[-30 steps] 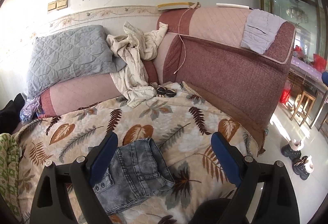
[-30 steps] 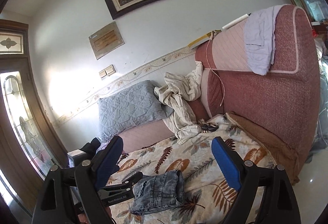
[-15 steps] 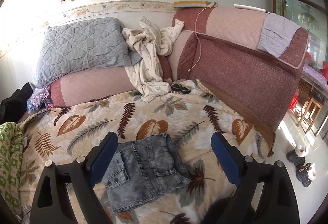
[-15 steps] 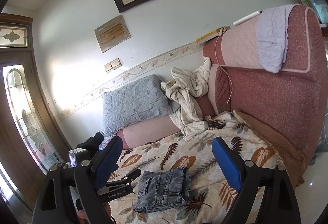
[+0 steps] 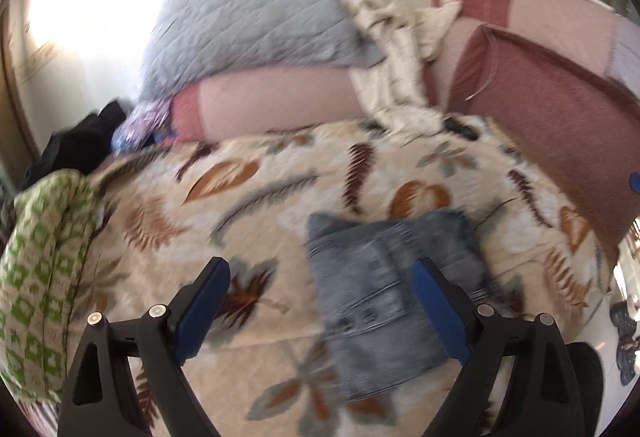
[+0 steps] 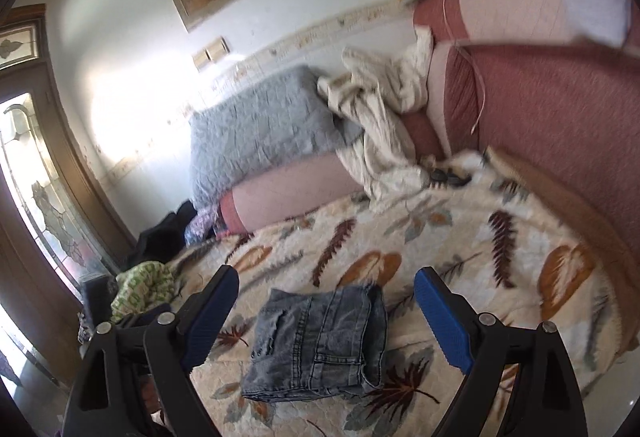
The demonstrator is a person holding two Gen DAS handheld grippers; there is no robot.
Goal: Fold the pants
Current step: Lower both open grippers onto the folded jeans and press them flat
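Note:
The grey-blue denim pants (image 5: pixel 384 285) lie folded into a compact rectangle on the leaf-print blanket (image 5: pixel 280 189). In the left wrist view they sit under and beyond the right finger of my left gripper (image 5: pixel 322 301), which is open and empty above the blanket. In the right wrist view the pants (image 6: pixel 320 341) lie between the blue fingers of my right gripper (image 6: pixel 326 313), which is open, empty and held above them. The left wrist view is blurred by motion.
A grey quilted pillow (image 6: pixel 260 129) and a crumpled cream garment (image 6: pixel 380 117) rest on the pink and maroon sofa back (image 6: pixel 560 117). A green patterned cloth (image 5: pixel 44 261) lies at the blanket's left edge. Dark items (image 6: pixel 168 233) sit by the door.
Both grippers have tilted down and moved closer over the blanket. The left view has swung left, so the pants now sit to its right. The pants lie unmoved.

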